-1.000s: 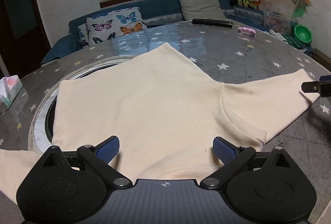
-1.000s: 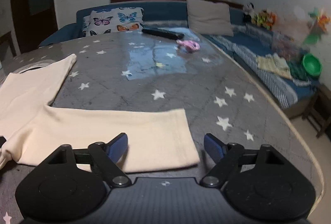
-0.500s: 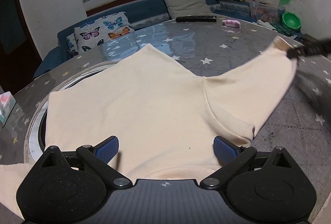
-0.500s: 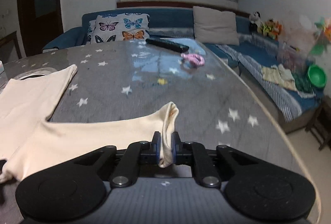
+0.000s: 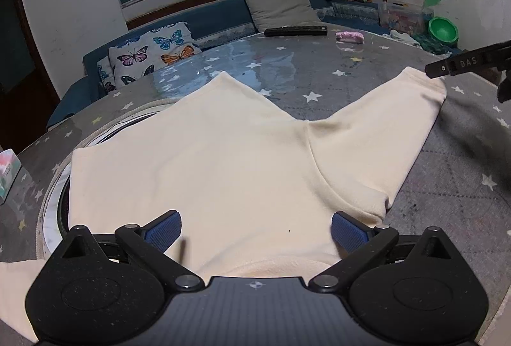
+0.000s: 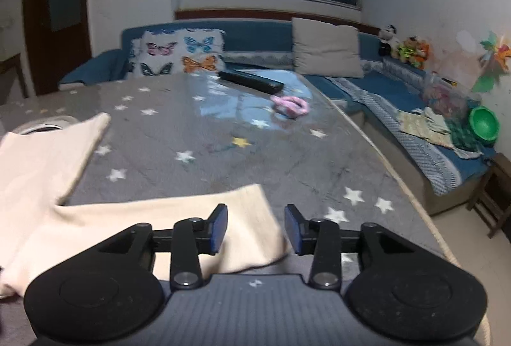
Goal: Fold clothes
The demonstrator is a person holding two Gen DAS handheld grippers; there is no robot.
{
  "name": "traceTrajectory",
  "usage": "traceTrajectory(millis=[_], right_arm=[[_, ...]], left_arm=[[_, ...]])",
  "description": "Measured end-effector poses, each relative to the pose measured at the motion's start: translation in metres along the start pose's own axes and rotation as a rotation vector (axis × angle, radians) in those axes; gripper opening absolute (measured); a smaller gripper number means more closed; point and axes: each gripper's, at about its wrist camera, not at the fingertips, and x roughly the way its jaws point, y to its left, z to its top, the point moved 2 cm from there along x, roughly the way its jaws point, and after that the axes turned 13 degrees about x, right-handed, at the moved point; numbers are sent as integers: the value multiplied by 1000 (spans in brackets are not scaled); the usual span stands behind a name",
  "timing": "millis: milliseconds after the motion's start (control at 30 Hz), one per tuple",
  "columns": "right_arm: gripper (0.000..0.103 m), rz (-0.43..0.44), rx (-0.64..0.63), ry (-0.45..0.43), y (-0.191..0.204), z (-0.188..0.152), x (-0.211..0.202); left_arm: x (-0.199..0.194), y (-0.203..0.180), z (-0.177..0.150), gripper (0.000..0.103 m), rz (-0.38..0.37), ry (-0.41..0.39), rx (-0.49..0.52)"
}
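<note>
Cream sweatshirt (image 5: 223, 160) sleeve lies between the right gripper's (image 6: 255, 226) parted fingers (image 6: 218, 227).

Cream sweatshirt (image 5: 223, 160) on a grey star-patterned tablecloth (image 5: 335, 80); butterfly-print pillow (image 5: 150, 58); blue sofa (image 6: 255, 36).

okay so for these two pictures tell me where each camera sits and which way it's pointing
Left wrist: rides on the left gripper, low over the cream garment, facing the sofa and window; its open blue pads show.
Right wrist: rides on the right gripper, over the sleeve cuff, facing the same sofa; jaws part open.
Shared: garment, star-patterned table, remote, pink item, butterfly pillow.
</note>
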Motion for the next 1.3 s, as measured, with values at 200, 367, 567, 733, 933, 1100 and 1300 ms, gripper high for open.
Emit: traceTrajectory(millis=[200,367,567,733,933,1100,1300], right_arm=[[47,137,-10,59,30,-7,6],[52,190,-38,84,56,-14,18],[57,216,-79,107,80,-20,32],[58,174,-113,112,82,-19,38],[58,148,-94,104,65,-19,26],[59,119,-92,112,45,-27,15],[60,93,-87,93,30,-27,0]], left_arm=[[-13,10,5,103,-20,-54,-48],[-23,19,12,103,-41,-104,-68],[-25,23,21,103,-16,-114,-73],[-17,27,23,103,2,-63,-78],[-7,26,15,103,14,-22,-61],[1,26,10,103,19,6,-63],[3,14,9,103,0,8,-29]])
